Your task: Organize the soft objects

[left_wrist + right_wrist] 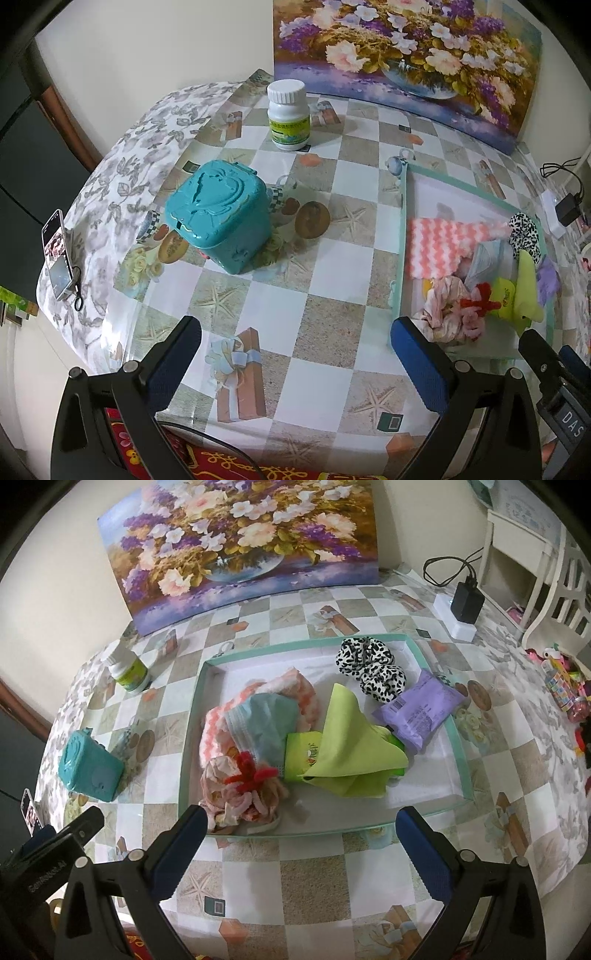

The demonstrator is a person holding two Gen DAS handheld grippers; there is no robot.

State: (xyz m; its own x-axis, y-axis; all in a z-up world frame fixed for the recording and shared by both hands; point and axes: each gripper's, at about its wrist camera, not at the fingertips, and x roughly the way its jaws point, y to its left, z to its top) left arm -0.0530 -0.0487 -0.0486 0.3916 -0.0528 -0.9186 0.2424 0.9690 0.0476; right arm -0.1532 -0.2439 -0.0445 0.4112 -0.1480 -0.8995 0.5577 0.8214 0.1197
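Right claw (299, 830) gapes wide over tray's (192, 738) near edge.

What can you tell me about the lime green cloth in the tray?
The lime green cloth is thin, smooth fabric, loosely folded with one corner peaking upward. It lies in the middle of the teal-rimmed tray, draped over a green packet, its right edge against a purple packet. Neither tool touches it.
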